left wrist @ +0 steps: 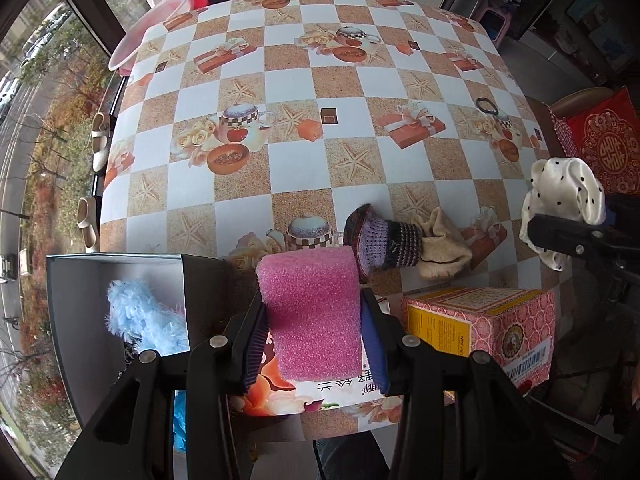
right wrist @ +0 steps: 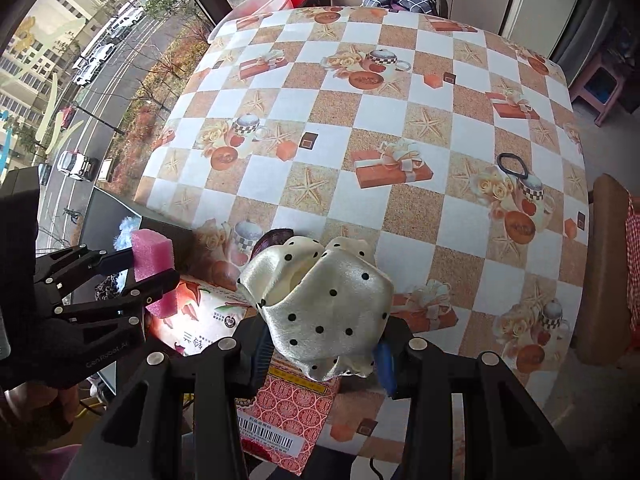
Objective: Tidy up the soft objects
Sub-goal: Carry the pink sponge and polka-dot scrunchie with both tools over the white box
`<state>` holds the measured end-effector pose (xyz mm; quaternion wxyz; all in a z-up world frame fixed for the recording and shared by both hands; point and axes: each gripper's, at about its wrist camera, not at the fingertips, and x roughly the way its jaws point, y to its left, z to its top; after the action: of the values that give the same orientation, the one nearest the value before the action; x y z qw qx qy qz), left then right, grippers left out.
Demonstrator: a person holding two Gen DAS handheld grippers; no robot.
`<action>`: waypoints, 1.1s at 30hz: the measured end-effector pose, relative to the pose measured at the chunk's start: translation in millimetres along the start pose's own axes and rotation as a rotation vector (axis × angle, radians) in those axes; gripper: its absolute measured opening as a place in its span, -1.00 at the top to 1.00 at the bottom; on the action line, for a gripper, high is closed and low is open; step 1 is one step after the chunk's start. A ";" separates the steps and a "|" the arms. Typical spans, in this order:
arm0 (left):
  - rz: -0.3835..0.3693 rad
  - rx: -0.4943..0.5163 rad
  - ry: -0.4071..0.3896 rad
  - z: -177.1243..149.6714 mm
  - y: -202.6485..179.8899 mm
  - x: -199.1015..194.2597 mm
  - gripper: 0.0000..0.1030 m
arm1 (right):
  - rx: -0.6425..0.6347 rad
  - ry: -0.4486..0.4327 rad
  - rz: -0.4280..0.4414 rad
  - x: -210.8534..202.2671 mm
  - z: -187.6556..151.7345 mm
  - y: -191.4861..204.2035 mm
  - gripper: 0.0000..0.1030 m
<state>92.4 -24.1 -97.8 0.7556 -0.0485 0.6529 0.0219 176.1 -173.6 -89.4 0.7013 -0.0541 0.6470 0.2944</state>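
Observation:
My left gripper (left wrist: 314,340) is shut on a pink foam block (left wrist: 310,312), held above the table's near edge; it also shows in the right wrist view (right wrist: 154,268). My right gripper (right wrist: 320,354) is shut on a cream polka-dot scrunchie (right wrist: 320,300), also seen at the right of the left wrist view (left wrist: 564,200). An open dark box (left wrist: 116,280) at the near left holds a fluffy light-blue item (left wrist: 144,320). A purple knitted sock (left wrist: 380,240) and a beige sock (left wrist: 440,248) lie on the table beyond the foam.
A pink patterned carton (left wrist: 484,328) stands at the near right edge of the checkered table (left wrist: 320,80). A black hair tie (right wrist: 512,164) lies at the right. A pink basin (left wrist: 148,28) sits at the far left corner. A chair with a red cushion (left wrist: 604,144) stands to the right.

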 end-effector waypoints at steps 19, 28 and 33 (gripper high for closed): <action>-0.033 -0.097 -0.037 -46.0 41.8 -18.3 0.09 | -0.110 0.040 0.019 -2.6 -28.5 80.9 0.14; -0.012 -0.216 -0.057 -72.6 81.5 -27.9 0.09 | -0.220 0.075 0.050 8.8 -34.9 134.2 0.14; 0.021 -0.291 -0.074 -90.3 107.3 -33.6 0.09 | -0.296 0.090 0.056 14.4 -34.3 164.3 0.14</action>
<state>-11.8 74.4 -82.3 0.7637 -0.1499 0.6152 0.1259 66.6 -49.4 -58.2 0.6475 -0.1519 0.6286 0.4031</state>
